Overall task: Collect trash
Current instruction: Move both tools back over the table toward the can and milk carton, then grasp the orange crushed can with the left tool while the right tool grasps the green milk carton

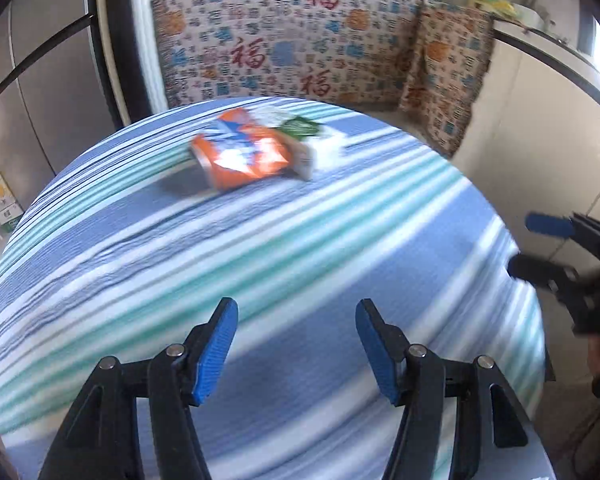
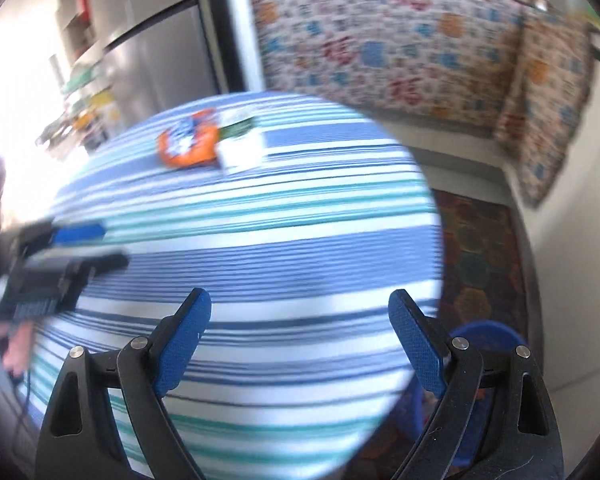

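Readable text: one Chinese character, repeated on cloth

Ahead of the left gripper (image 1: 296, 344), past the striped bench (image 1: 260, 264), the patterned cloth (image 1: 284, 40) carries the red character "福" several times. In the right wrist view the same red marks are blurred. The print on the orange packet (image 1: 240, 152) is too smeared to read.

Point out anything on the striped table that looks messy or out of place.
An orange wrapper lies crumpled at the far side of the striped table, overlapping a green-and-white packet beside it. They are the only litter on the cloth; blur hides finer detail.
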`<state>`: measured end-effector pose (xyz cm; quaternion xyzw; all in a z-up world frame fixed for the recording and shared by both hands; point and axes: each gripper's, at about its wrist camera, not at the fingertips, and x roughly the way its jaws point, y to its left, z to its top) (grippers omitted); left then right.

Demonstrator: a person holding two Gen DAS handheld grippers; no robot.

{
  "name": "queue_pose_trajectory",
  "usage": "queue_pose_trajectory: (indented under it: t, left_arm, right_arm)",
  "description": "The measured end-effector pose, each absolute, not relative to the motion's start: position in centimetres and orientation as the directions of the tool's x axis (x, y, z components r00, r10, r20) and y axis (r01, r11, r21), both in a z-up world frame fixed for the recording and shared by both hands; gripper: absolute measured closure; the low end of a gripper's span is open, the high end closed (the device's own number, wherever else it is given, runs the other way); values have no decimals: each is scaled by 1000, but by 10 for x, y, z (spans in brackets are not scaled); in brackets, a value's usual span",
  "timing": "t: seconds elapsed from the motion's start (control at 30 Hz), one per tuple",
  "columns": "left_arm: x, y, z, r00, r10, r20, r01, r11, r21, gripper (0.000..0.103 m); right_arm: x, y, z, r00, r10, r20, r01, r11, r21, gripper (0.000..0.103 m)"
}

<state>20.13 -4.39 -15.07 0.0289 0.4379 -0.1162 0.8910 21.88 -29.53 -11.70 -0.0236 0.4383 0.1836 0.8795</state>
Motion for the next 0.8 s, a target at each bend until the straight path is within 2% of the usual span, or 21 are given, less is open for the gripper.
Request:
queue_pose_trajectory:
  t: [0.2, 0.27, 0.3, 0.4, 0.63, 0.7, 0.73, 0.8]
  left_arm:
    - [262, 11, -147, 577, -308, -756, 321, 937, -137, 40]
    - [285, 18, -137, 591, -326, -738, 346, 929, -133, 37]
    - [296, 19, -133, 593, -337, -732, 367, 922, -128, 30]
    - [328, 17, -125, 588, -374, -717, 423, 898, -121, 28]
    - [379, 13, -157, 505, -448, -738, 474, 858, -196, 27]
    - [375, 14, -161, 504, -462, -730, 483, 851, -206, 30]
    - [372, 15, -161, 512, -457, -727, 478, 855, -200, 43]
    - [363, 23, -161, 523, -463, -716, 462, 860, -218, 43]
  right_arm:
    - [229, -262, -131, 517, 311, -797, -370, 921, 120, 12]
    - [234, -258, -134, 513, 309, -801, -366, 922, 122, 12]
    - [237, -256, -136, 511, 309, -802, -365, 923, 123, 12]
    - [244, -252, -140, 503, 310, -807, -365, 922, 126, 12]
    - [252, -239, -143, 496, 320, -807, -385, 914, 125, 12]
    - [254, -237, -143, 495, 320, -808, -389, 913, 123, 12]
    - [254, -236, -144, 496, 320, -807, -390, 913, 122, 12]
    - [255, -235, -143, 499, 318, -806, -389, 913, 119, 12]
